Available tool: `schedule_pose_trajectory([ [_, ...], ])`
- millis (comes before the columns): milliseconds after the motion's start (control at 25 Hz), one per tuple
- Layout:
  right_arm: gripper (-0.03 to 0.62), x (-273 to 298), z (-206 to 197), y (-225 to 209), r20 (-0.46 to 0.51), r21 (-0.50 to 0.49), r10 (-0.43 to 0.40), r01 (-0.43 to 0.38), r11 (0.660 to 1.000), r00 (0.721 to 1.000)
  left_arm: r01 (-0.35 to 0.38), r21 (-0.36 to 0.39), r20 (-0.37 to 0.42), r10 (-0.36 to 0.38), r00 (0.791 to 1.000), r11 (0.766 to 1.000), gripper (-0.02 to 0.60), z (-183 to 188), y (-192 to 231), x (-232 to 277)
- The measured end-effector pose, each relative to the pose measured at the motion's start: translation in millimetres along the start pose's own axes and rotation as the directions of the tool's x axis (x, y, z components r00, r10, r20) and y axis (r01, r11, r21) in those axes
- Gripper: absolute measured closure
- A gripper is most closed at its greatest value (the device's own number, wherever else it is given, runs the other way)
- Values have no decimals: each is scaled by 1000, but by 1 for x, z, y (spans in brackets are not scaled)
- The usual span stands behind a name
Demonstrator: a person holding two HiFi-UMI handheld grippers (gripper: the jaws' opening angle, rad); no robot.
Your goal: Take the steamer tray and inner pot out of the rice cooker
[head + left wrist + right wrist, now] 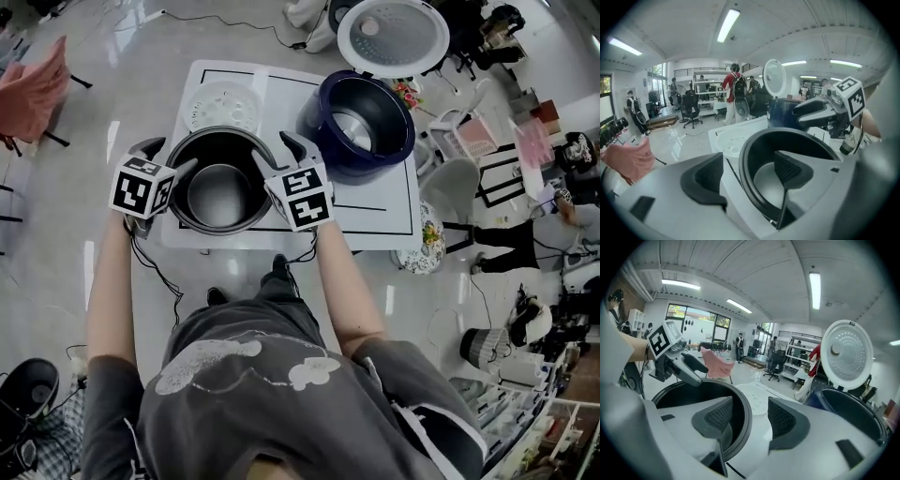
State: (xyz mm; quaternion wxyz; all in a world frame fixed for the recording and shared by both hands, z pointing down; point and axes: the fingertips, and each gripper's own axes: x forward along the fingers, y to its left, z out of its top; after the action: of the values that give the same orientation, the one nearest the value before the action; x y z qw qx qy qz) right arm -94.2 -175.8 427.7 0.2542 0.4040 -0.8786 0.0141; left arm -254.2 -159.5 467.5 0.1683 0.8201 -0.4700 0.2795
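The white table [375, 220] carries everything, and both claws work over its near half. The blue cooker [384, 141] stands beyond and to the right of the right claw [277, 153], with its lid [392, 36] tipped up and its cavity bare. The black pot [220, 187] is out of the cooker and sits between the two claws, the left claw [167, 157] at its left rim and the right claw at its right rim. The white steamer tray [223, 105] lies flat on the table just past the pot, ahead of both claws and left of the cooker.

In the left gripper view the jaws are spread wide and straddle the pot's rim [750, 140]: one jaw is outside the wall, the other is down inside, and a gap shows on each side of the rim. The right gripper view shows the same: its jaws are parted, one is inside the pot and one is outside, and the rim [743, 411] runs between them without being pinched. Neither claw has a grip on anything
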Motion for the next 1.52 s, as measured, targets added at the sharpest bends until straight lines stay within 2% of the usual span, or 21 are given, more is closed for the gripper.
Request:
schedule_pose_trajectory([
  [120,349,-27,10,-4,65,36,-90,88,995,994,-13,16,129,11,992,1000,238,26,-1,-30],
  [200,349,-48,15,-11,130,75,-169,160,984,977,-15,42,198,6,980,999,235,42,-8,-44],
  [280,350,-71,18,-16,189,118,-235,216,969,953,-15,68,262,-3,965,998,233,56,-20,-56],
  [440,359,-108,23,-22,289,135,-291,263,955,912,-36,83,380,1,925,996,233,75,-44,-71],
  [520,393,-123,25,-25,321,132,-320,293,947,891,-38,86,416,-1,910,996,233,80,-56,-72],
  [680,507,-147,20,-31,336,159,-377,343,926,863,-7,58,475,-22,880,998,235,93,-84,-73],
  [720,534,-155,17,-32,338,176,-392,352,919,855,3,58,486,-30,873,998,247,95,-94,-75],
  [800,551,-172,11,-30,343,220,-418,360,907,842,20,68,499,-52,865,997,314,95,-116,-82],
  [920,563,-201,0,-24,336,275,-449,369,888,828,37,91,501,-78,862,995,366,88,-150,-92],
  [1080,565,-243,-25,-11,299,292,-464,384,876,834,40,105,482,-86,872,994,435,65,-191,-102],
  [1200,565,-264,-43,-5,277,291,-470,394,872,838,48,94,468,-86,879,994,516,49,-208,-106],
  [1400,566,-286,-59,7,269,282,-457,385,879,848,47,75,459,-76,885,996,571,27,-225,-112],
  [1520,566,-291,-67,18,262,268,-444,377,887,857,62,83,447,-93,890,995,574,13,-237,-116],
])
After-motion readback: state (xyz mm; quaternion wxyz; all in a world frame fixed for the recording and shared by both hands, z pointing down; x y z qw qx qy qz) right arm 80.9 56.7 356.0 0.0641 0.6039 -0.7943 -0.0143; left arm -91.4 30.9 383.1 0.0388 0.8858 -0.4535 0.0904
